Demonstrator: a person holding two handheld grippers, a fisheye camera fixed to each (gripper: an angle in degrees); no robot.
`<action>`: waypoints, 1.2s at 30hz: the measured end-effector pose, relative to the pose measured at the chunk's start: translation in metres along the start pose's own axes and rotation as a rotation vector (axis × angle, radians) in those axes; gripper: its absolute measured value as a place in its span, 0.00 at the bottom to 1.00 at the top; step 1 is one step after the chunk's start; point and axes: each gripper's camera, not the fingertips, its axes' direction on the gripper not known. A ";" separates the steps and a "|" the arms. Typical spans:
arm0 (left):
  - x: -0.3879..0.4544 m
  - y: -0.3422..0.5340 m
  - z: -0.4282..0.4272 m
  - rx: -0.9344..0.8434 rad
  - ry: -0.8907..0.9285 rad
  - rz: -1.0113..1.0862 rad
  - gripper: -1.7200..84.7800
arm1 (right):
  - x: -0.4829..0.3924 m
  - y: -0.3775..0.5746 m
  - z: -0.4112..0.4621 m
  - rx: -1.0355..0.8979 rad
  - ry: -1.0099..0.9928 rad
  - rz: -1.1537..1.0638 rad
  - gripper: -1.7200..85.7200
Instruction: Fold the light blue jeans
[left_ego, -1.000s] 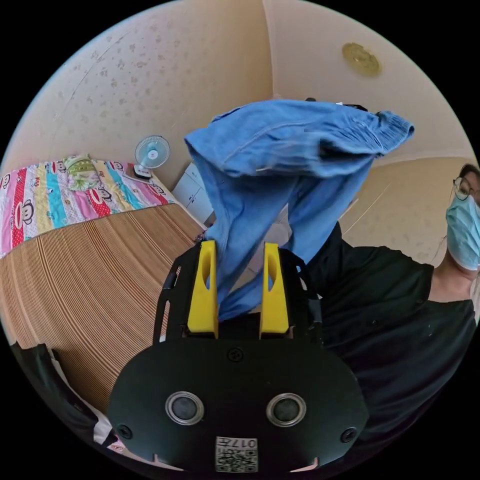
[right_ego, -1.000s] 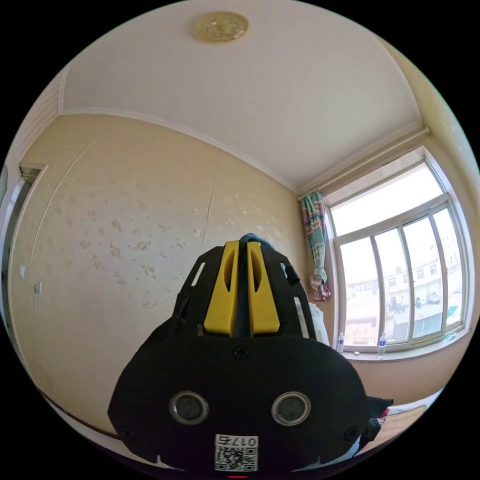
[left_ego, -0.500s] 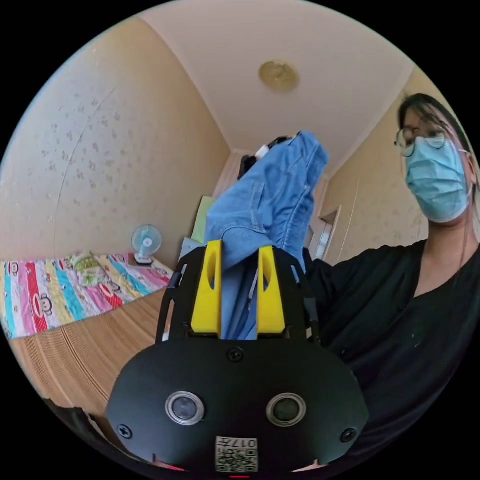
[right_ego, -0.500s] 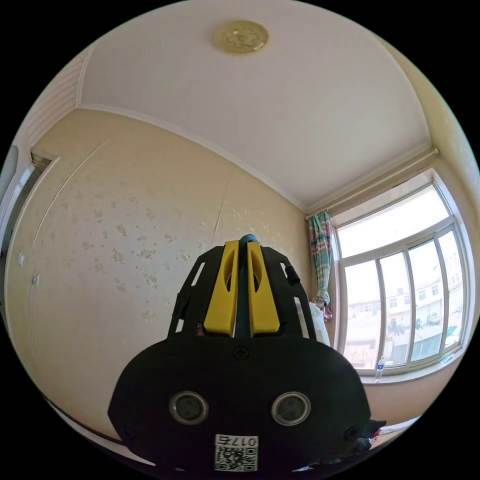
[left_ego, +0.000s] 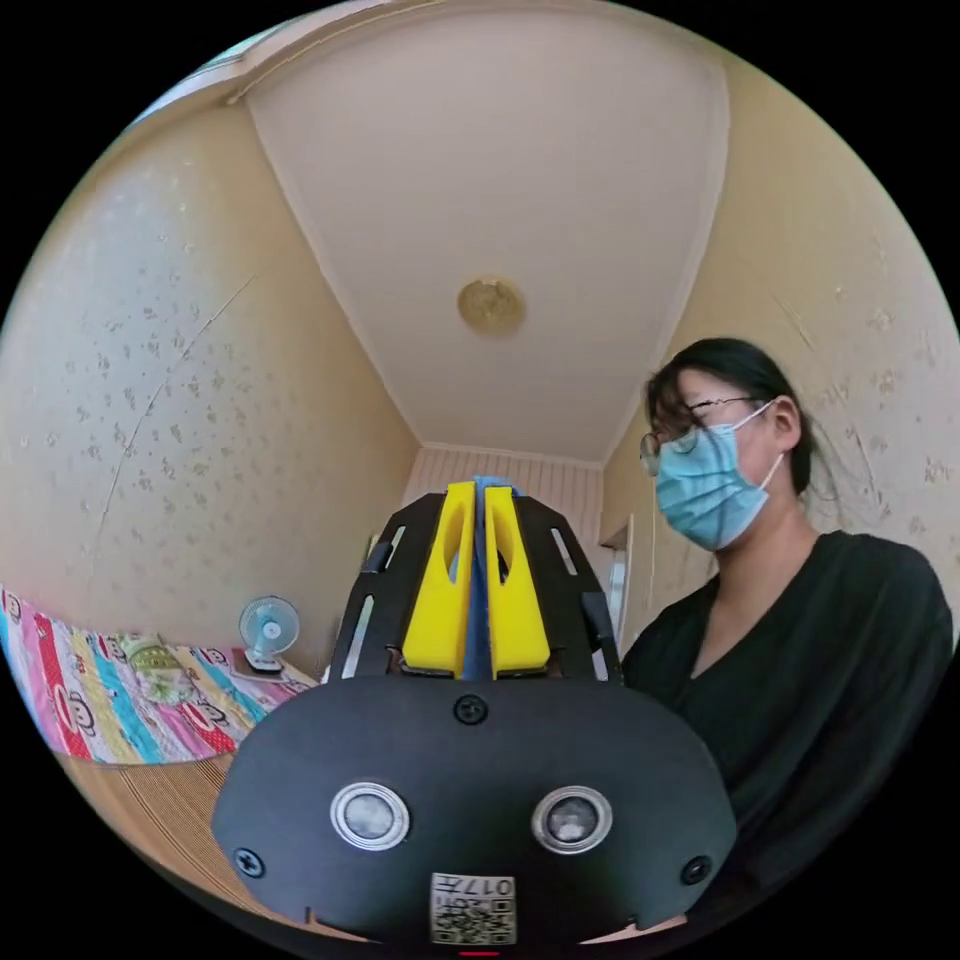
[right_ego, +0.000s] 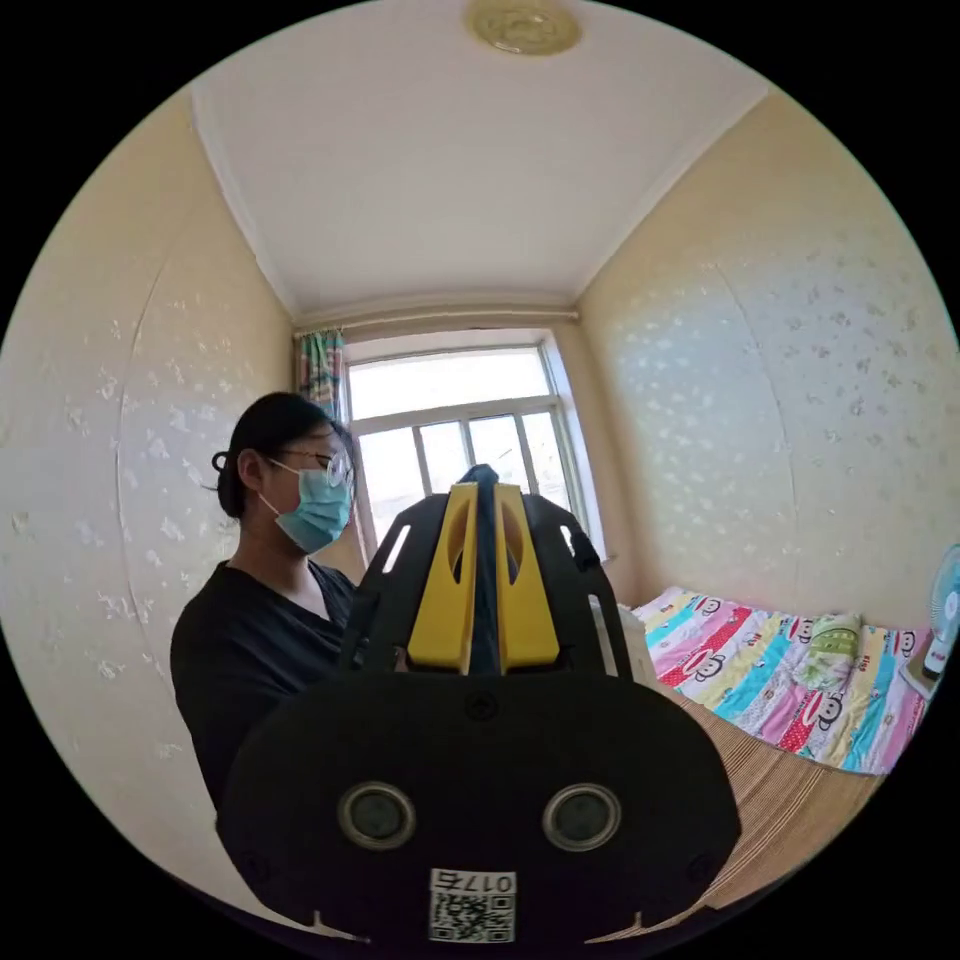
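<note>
In the left gripper view my left gripper (left_ego: 478, 495) points up toward the ceiling, its yellow jaws pressed together on a thin strip of the light blue jeans (left_ego: 479, 600). Only that narrow blue edge of the denim is seen between the jaws. In the right gripper view my right gripper (right_ego: 483, 488) is likewise raised, its jaws shut on a dark sliver of the jeans (right_ego: 484, 590) that pokes out at the jaw tips. The rest of the garment is hidden behind the gripper bodies.
A person in a black top (left_ego: 800, 680) stands close beside both grippers. A bed with a woven mat (right_ego: 790, 800) and a colourful cartoon quilt (right_ego: 790, 680) lies below. A small fan (left_ego: 266, 630) stands near the quilt. A window (right_ego: 460, 430) is behind the person.
The left jaws have gone from open around the hanging denim to shut on it. Both cameras have swung, and the bulk of the jeans has left the left gripper view.
</note>
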 end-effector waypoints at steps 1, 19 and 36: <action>0.001 0.000 0.001 -0.008 -0.013 -0.001 0.01 | 0.003 0.007 -0.004 0.027 0.031 0.027 0.05; -0.602 0.051 0.079 -0.641 -0.885 -0.652 0.08 | 0.701 0.061 0.139 -0.238 0.758 0.738 0.04; -0.511 0.375 -0.129 -1.049 -0.979 -0.816 0.12 | 0.667 0.470 0.271 -0.906 0.330 0.984 0.11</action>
